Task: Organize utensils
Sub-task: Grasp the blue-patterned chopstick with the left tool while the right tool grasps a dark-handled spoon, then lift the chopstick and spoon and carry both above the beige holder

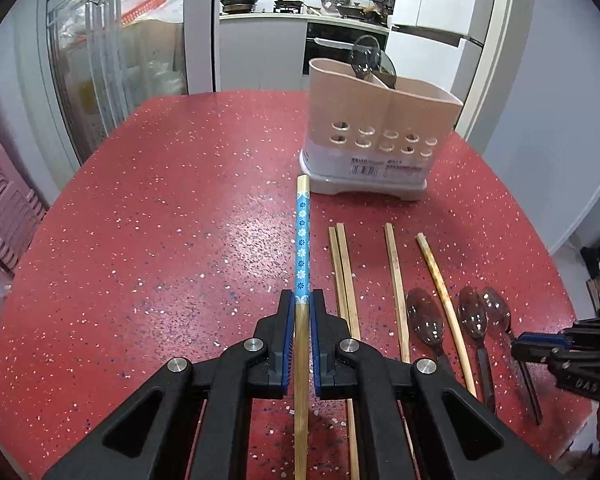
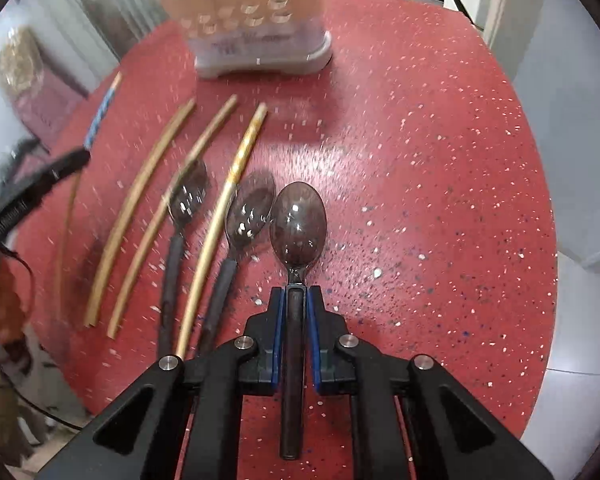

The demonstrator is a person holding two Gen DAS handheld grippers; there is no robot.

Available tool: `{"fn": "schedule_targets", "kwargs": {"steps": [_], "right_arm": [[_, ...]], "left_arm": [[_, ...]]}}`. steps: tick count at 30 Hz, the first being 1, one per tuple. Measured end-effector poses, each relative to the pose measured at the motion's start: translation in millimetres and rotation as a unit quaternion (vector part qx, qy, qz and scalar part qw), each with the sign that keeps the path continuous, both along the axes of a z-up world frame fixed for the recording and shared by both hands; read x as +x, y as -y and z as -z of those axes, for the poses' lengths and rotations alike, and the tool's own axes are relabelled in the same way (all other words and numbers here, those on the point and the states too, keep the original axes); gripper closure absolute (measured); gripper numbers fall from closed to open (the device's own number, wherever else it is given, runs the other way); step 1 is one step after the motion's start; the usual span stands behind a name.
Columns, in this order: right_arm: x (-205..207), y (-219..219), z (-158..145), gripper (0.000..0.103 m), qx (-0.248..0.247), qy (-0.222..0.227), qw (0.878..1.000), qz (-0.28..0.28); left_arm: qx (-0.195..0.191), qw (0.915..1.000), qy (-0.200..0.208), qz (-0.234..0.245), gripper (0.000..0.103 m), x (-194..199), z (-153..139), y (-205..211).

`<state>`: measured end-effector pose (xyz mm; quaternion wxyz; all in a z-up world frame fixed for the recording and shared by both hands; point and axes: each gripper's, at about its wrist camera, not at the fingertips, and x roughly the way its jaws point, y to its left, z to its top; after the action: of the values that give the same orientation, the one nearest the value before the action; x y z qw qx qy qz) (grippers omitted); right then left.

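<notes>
Your left gripper [image 1: 302, 300] is clamping the blue chopstick [image 1: 302, 240] at frame centre, pointing toward the holder [image 1: 380, 128] upper right. Your right gripper [image 2: 296, 296] is clamping a spoon [image 2: 298, 224], centre frame, beside two spoons [image 2: 250, 210] and chopsticks [image 2: 140, 208] lying left.

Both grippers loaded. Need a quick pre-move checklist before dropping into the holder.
1. Left gripper shut on blue-patterned chopstick: ok.
2. Right gripper shut on spoon by its handle: ok.
3. Chopstick centred between the pads, pointing toward utensil holder: ok.
4. Holder upright on red table: ok.
5. Free room in holder compartments: cannot tell; spoons already stand in one.
6. Held items lifted off the table: cannot tell.
</notes>
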<state>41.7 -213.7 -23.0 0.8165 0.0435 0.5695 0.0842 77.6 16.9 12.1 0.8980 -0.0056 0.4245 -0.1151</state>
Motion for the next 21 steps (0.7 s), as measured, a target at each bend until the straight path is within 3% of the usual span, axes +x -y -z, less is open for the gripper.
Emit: {"fn": "schedule_targets", "kwargs": {"steps": [11,21], "right_arm": [[3,13,-59,0.091,0.101,0.084,0.991,-0.003],[50,17,-116,0.091,0.128,0.163,0.978,-0.013]], "left_arm": [[-0.029,0.9989,0.033,-0.013,0.070,2,-34,-8],[-0.058,0.9929,0.100,-0.027,0.070,44,-97,-3]]}}
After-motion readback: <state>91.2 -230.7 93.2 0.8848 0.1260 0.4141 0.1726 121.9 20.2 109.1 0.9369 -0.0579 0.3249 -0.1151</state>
